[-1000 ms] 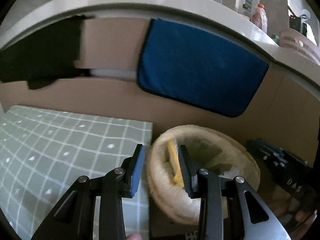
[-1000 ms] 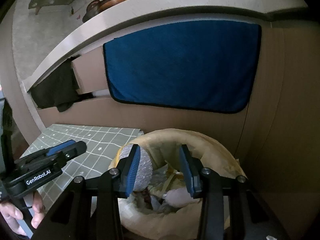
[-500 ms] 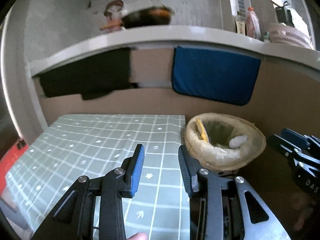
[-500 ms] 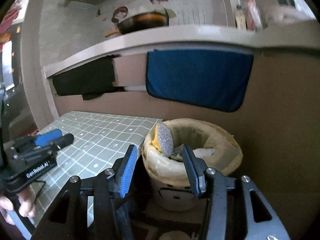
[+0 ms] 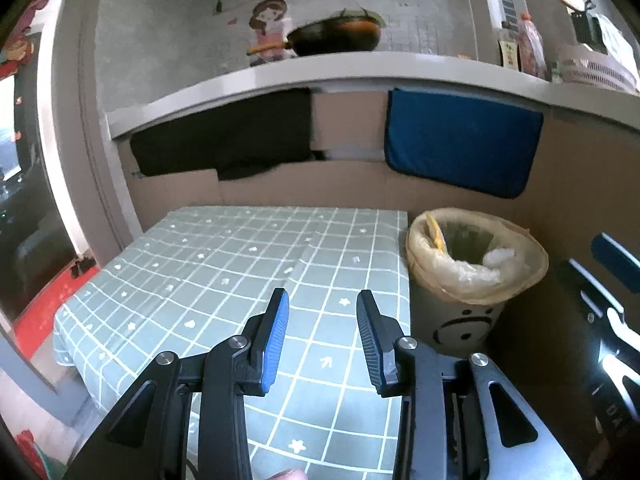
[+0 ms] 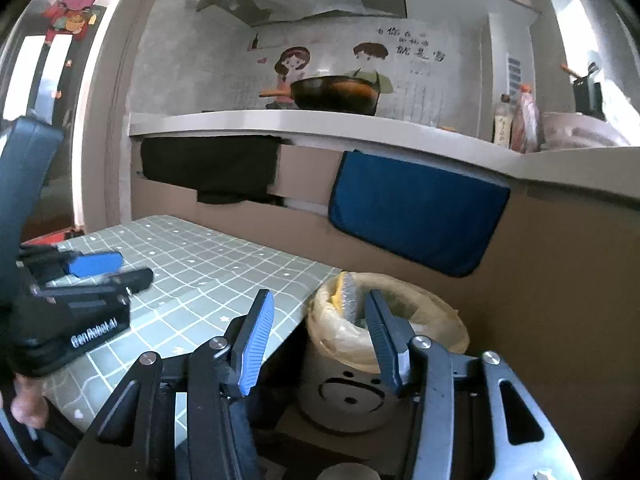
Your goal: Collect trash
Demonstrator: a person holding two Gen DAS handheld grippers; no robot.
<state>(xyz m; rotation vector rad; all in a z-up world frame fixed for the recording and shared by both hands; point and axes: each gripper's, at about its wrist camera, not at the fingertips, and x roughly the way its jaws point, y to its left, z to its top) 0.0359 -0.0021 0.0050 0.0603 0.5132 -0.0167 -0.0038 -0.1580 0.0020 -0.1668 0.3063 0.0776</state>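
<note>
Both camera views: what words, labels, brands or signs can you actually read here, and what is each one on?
"GenRobot.AI", a little blurred: white lettering on the black body of the left gripper, right wrist view.
Frowning face drawing, no words: front of the trash bin.
Dark Chinese characters beside the cartoon couple: wall sticker, too blurred to read.
Labels on the bottles on the counter: too small to read.
White letters on the right gripper, left wrist view: cut off, unreadable.

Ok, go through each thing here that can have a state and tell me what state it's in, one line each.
Left tool: open, empty.
Right tool: open, empty.
Trash bin: upright, lined with a bag, trash inside.
Sponge: in the bin, standing on edge.
Blue towel: hanging from the counter edge.
Tablecloth: spread flat.
</note>
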